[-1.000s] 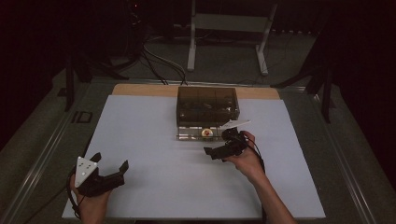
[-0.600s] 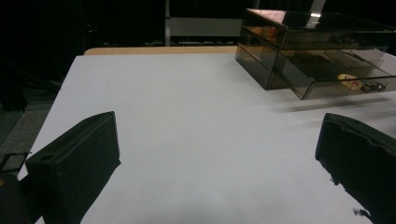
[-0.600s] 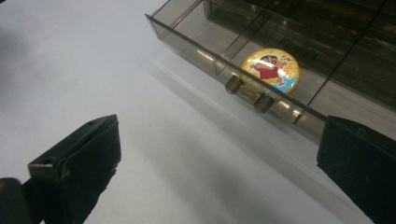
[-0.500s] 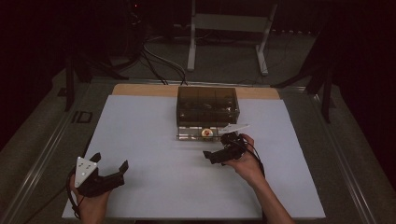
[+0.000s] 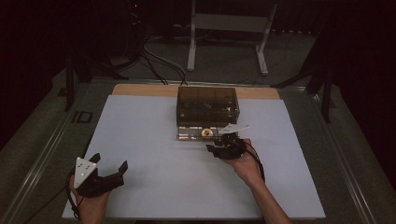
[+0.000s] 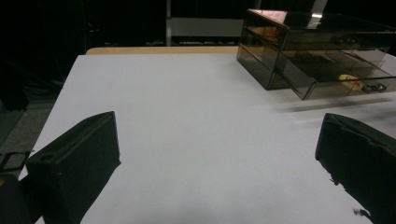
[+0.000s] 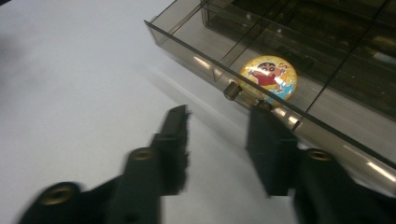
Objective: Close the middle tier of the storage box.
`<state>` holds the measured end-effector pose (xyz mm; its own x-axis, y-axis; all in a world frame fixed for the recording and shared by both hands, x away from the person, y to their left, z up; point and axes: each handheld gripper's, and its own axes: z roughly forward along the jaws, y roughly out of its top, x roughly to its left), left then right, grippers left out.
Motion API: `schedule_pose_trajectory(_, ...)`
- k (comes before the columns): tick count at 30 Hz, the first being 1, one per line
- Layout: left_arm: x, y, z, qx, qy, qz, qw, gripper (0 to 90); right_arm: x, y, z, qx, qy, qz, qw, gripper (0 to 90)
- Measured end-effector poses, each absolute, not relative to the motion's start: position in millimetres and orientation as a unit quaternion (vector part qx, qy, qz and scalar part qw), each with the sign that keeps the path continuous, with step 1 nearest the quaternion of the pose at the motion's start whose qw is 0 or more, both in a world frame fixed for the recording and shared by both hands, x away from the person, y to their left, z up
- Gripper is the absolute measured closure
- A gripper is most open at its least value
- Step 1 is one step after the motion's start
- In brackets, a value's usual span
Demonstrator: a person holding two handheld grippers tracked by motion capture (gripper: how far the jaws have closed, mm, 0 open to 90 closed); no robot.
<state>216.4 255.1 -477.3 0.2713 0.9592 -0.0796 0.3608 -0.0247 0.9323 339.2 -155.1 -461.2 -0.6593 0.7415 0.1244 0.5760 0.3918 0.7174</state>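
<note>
Cartoon badge (image 7: 269, 77) in drawer (image 7: 196, 51) before parted right tongs (image 7: 219, 140); left tongs (image 6: 219, 168) wide

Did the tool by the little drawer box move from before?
Yes. In the high view the right tool has slid back from the open drawer of the smoky drawer box, toward the person and a bit left.

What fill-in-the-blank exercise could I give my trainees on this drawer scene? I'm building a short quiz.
1. The smoky plastic drawer box has its bottom drawer pulled ____.
2. Inside that drawer lies a round cartoon ____.
3. The right gripper points its open fingers at the drawer's small ____.
4. The left gripper hangs over the ____ sheet, holding nothing.

Missing words: open; badge; knob; white
</note>
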Motion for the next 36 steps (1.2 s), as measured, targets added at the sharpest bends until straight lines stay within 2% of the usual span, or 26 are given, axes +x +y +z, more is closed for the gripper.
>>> schedule_pose_trajectory(6, 216, 255, -477, 0.642, 0.514, 0.316, 0.473, 1.1, 342, -158, -463, 0.415, 0.819, 0.373, 0.132, 85.1)
schedule_pose_trajectory(9, 216, 255, -477, 0.642, 0.514, 0.316, 0.473, 1.1, 346, -160, -466, 0.421, 0.817, 0.368, 0.140, 90.0)
schedule_pose_trajectory(36, 215, 256, -477, 0.641, 0.514, 0.317, 0.473, 1.1, 358, -156, -485, 0.435, 0.817, 0.348, 0.151, 90.0)
